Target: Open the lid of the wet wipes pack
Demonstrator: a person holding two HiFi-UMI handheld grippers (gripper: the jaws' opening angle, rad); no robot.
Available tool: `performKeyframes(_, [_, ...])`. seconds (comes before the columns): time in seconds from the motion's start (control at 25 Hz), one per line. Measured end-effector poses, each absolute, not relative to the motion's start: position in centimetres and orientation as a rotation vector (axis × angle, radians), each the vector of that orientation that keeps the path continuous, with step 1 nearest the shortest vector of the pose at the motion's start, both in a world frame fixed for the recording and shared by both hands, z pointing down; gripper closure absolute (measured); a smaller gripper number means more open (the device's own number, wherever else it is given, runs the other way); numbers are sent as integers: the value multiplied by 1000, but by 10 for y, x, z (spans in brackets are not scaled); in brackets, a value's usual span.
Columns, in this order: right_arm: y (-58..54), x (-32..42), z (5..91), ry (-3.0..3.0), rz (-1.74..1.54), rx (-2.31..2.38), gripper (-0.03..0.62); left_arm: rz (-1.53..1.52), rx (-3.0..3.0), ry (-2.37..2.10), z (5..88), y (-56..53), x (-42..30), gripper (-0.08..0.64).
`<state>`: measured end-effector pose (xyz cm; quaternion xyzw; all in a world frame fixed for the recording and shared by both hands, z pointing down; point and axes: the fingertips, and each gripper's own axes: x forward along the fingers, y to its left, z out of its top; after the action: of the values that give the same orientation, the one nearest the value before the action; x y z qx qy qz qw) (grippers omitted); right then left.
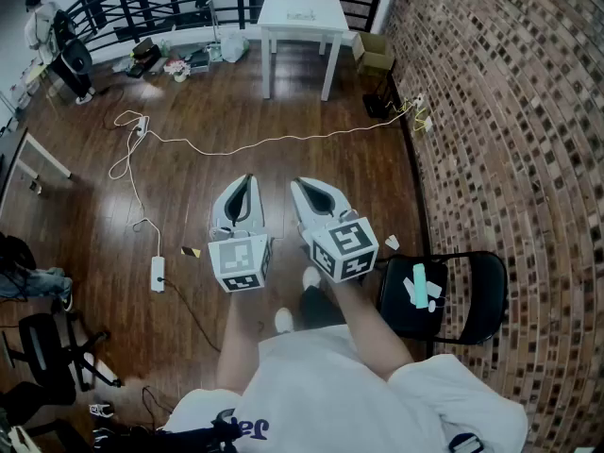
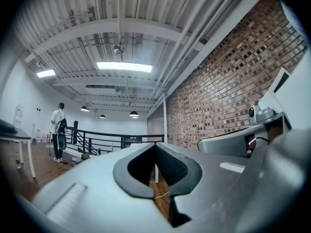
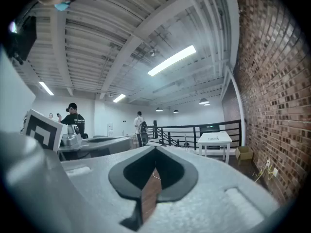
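The wet wipes pack (image 1: pixel 421 286), white with a teal strip, lies on the seat of a black folding chair (image 1: pixel 472 305) at my right, beside the brick wall. I hold both grippers out level over the wooden floor, side by side and well left of the chair. On my left gripper (image 1: pixel 247 179) (image 2: pixel 155 144) the jaw tips meet with nothing between them. My right gripper (image 1: pixel 300 183) (image 3: pixel 155 148) is shut too, and empty. Neither gripper view shows the pack.
A white table (image 1: pixel 302 12) stands far ahead by a black railing, with a cardboard box (image 1: pixel 374 53) to its right. A white cable (image 1: pixel 236 142) and power strip (image 1: pixel 157 274) lie on the floor. The brick wall (image 1: pixel 510 111) runs along the right. An office chair (image 1: pixel 42 347) sits at the lower left.
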<state>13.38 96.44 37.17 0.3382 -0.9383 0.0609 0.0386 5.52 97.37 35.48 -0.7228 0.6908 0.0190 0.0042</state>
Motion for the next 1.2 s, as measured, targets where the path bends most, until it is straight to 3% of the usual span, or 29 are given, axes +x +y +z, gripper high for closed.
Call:
performKeyframes(0.28, [850,114,379,-2887,164,1061,600,27,-2238,2180,357,871,28,545])
performKeyframes(0.68, [657,117,316,-2984,9,1119,601,69,-2310,2063,310,667,52,546])
performKeyframes(0.84, [601,133,338,-2964,70,1111,601,155,-2431,2054,326,617,70,546])
performKeyframes(1.2, [498,144,383,-2869,165,1202,601,44,-2436,2094,366,520,53,546])
